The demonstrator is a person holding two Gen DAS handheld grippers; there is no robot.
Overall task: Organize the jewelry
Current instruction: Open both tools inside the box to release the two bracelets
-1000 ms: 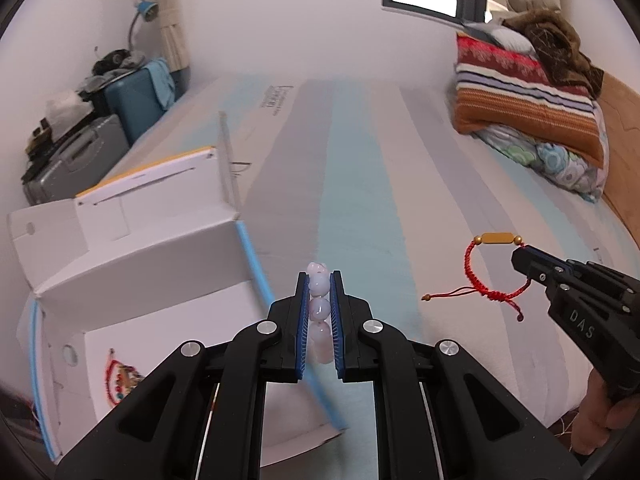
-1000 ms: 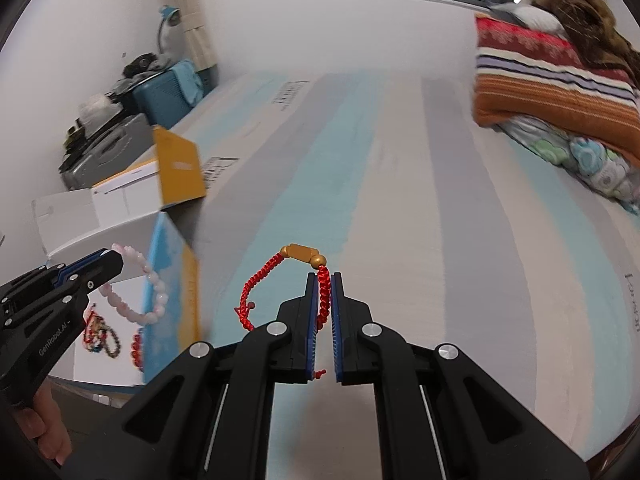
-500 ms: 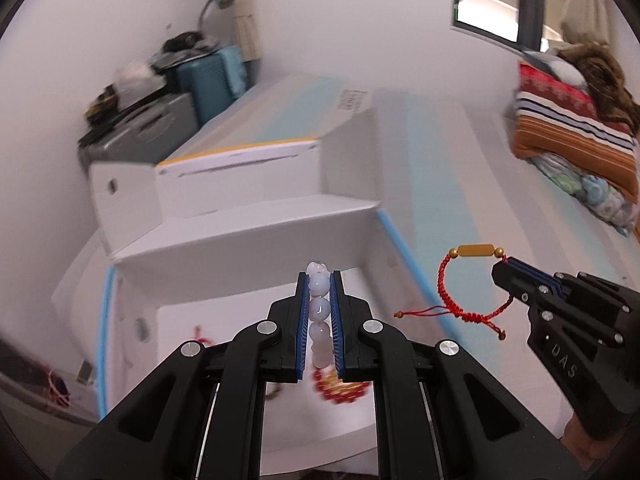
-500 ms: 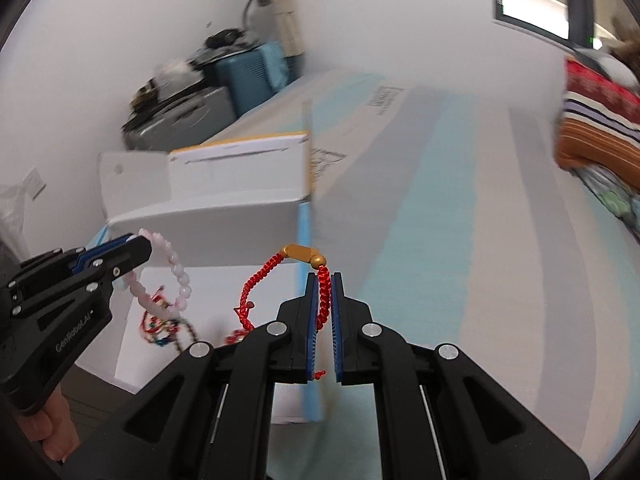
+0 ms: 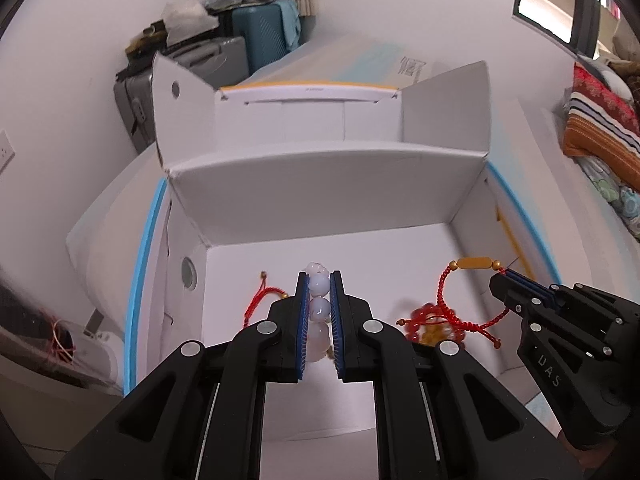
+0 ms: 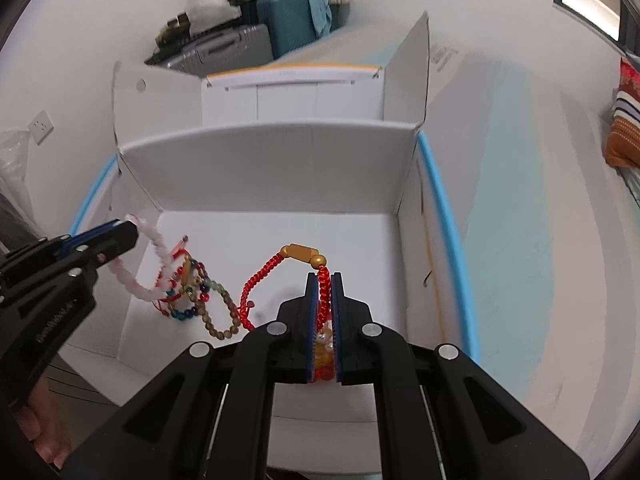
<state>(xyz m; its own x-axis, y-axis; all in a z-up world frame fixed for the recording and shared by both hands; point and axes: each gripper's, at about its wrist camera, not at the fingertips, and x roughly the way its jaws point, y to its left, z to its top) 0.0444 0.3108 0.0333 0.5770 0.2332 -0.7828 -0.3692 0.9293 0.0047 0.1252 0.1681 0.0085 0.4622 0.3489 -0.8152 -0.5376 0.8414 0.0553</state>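
Note:
My left gripper is shut on a pale pink bead bracelet and holds it over the open white cardboard box. It shows at the left of the right wrist view with the pink bracelet hanging from it. My right gripper is shut on a red cord bracelet with a gold tube bead, above the box floor. It shows at the right of the left wrist view. Several bracelets lie inside the box.
The box stands on a striped bed by a white wall. Its flaps stand up at the back. Suitcases are stacked beyond it. Folded striped blankets lie at the right.
Both grippers have moved left from over the bed to above the open box, each still holding its bracelet. The box now fills both views.

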